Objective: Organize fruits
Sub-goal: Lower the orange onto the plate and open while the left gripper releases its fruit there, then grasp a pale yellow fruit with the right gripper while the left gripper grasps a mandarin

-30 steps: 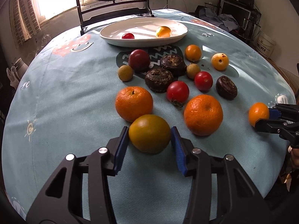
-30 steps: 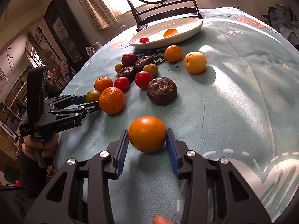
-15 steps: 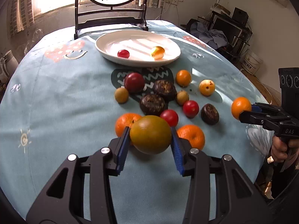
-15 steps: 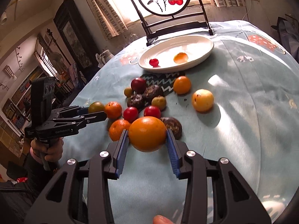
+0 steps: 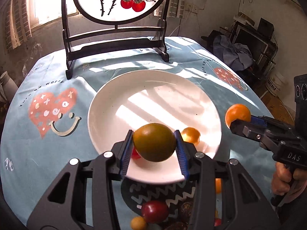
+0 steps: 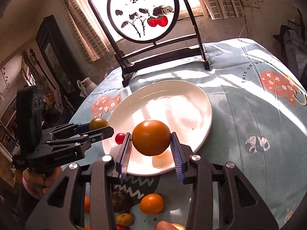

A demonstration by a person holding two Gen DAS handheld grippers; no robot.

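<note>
My left gripper (image 5: 154, 143) is shut on a greenish-brown orange (image 5: 154, 141) and holds it above the near part of the white plate (image 5: 153, 88). My right gripper (image 6: 150, 143) is shut on an orange fruit (image 6: 151, 137) above the same plate (image 6: 184, 94). In the left wrist view the right gripper (image 5: 233, 121) holds its fruit (image 5: 238, 113) just right of the plate. In the right wrist view the left gripper (image 6: 104, 127) holds its orange (image 6: 98, 123) at the plate's left edge. A small red tomato (image 6: 120, 138) and a small orange tomato (image 5: 190, 134) lie on the plate.
A round painted screen on a dark stand (image 5: 115, 38) stands behind the plate. Loose fruits lie on the blue tablecloth near me: a dark red one (image 5: 154, 210), a small yellow one (image 5: 138, 223), an orange one (image 6: 151, 203) and a dark wrinkled one (image 6: 120, 201).
Both grippers have lifted their fruits off the table and moved forward to the plate. The loose fruits now lie beneath and behind the fingers.
</note>
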